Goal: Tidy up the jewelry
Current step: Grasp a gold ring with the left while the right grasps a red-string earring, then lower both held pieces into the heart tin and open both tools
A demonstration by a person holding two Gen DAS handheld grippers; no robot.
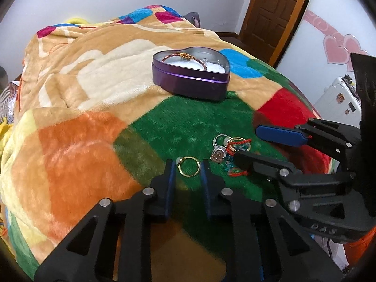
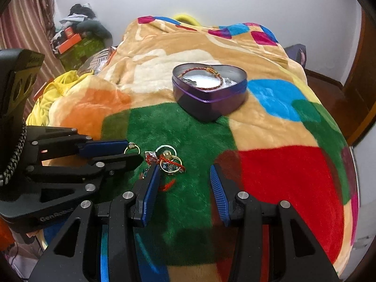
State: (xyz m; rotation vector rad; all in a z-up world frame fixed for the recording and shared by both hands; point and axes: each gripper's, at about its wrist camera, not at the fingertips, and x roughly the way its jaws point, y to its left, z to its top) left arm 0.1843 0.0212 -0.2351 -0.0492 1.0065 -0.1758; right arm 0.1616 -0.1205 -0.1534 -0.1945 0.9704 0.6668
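A gold ring (image 1: pixel 188 166) lies on the green patch of the blanket, and my left gripper (image 1: pixel 188 164) is shut on it, a blue pad at each side. From the right wrist view the ring (image 2: pixel 132 148) sits at the tips of the left gripper (image 2: pixel 135 151). A small heap of rings, blue stones and red cord (image 1: pixel 225 149) (image 2: pixel 169 162) lies just right of it. My right gripper (image 2: pixel 184 168) (image 1: pixel 245 144) stands open, its left fingertip beside the heap, nothing held. The purple heart-shaped tin (image 1: pixel 190 82) (image 2: pixel 209 103) stands open farther back with a red braided bracelet (image 1: pixel 185 56) (image 2: pixel 211 75) inside.
Everything rests on a soft patchwork blanket (image 2: pixel 289 171) over a bed. A loose bit of red cord (image 2: pixel 166 185) lies near the right gripper. A white suitcase (image 1: pixel 338 98) and a brown door (image 1: pixel 272 11) are off the bed's right side; boxes and clothes (image 2: pixel 77 40) on the left.
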